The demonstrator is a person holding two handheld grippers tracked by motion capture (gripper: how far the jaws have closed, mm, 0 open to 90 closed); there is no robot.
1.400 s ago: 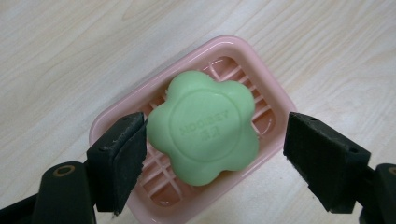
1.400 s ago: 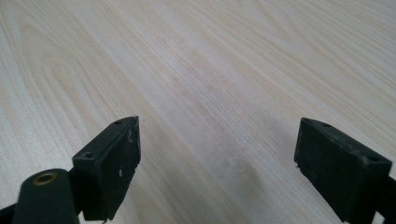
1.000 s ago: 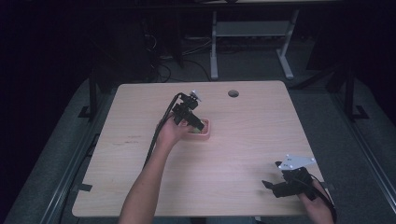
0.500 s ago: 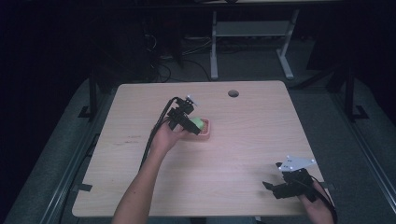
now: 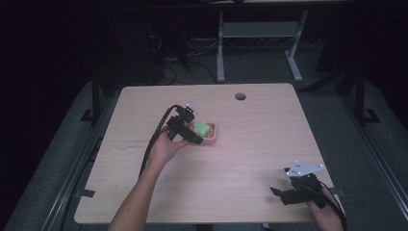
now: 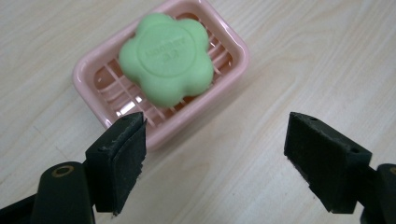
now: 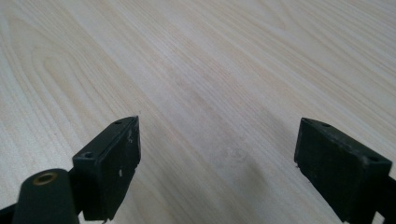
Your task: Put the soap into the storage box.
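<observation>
A green flower-shaped soap (image 6: pixel 164 57) (image 5: pixel 201 127) lies in a pink ribbed soap dish (image 6: pixel 93 77) (image 5: pixel 214 134) near the middle of the wooden table (image 5: pixel 250 144). My left gripper (image 6: pixel 215 149) (image 5: pixel 192 132) hovers just to the left of the dish, open, with nothing between its jaws; the dish sits just beyond the jaw tips. My right gripper (image 7: pixel 217 158) (image 5: pixel 284 190) rests near the table's front right corner, open over bare wood.
A round cable hole (image 5: pixel 240 96) sits at the table's back edge. Beyond the table, a dark floor holds cables and a grey desk frame (image 5: pixel 260 33). The left gripper's black cable (image 5: pixel 151 144) trails along the forearm.
The left gripper has pulled back to the left off the dish, leaving the green soap uncovered in it. The right gripper has hardly moved.
</observation>
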